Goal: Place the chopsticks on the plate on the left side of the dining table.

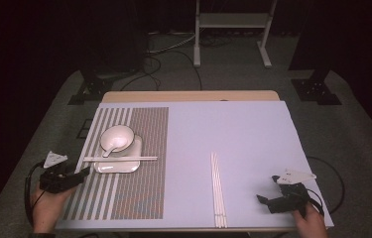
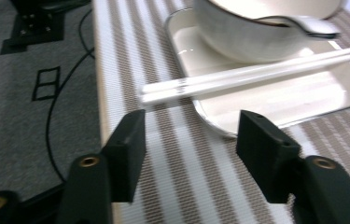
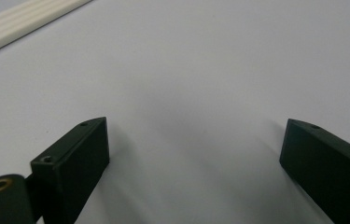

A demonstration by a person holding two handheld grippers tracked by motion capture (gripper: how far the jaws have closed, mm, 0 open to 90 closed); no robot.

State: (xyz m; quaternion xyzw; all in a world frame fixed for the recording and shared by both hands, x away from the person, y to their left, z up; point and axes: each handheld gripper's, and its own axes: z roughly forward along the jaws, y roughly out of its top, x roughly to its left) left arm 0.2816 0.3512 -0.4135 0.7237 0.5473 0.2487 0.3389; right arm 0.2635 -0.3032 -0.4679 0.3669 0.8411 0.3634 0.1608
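A white bowl (image 1: 116, 137) with a white spoon (image 1: 111, 147) in it stands on a square white plate (image 1: 119, 167), on a striped placemat (image 1: 134, 191) at the table's left. A pair of white chopsticks (image 1: 120, 158) lies across the plate's front. My left gripper (image 1: 87, 172) hovers at the mat's left edge, open, with nothing between its jaws. In the left gripper view the left gripper (image 2: 191, 135) points at the chopsticks (image 2: 238, 77), a short way from their near ends, with the plate (image 2: 303, 98) and bowl (image 2: 252, 42) behind. My right gripper (image 1: 268, 189) rests open near the front right.
More white chopsticks (image 1: 217, 191) lie side by side, pointing front to back, left of my right gripper; the right gripper view catches them as white chopsticks (image 3: 18, 23) at its top left. A lavender cover (image 1: 243, 134) spreads over the table. Cables and stand legs occupy the floor beyond.
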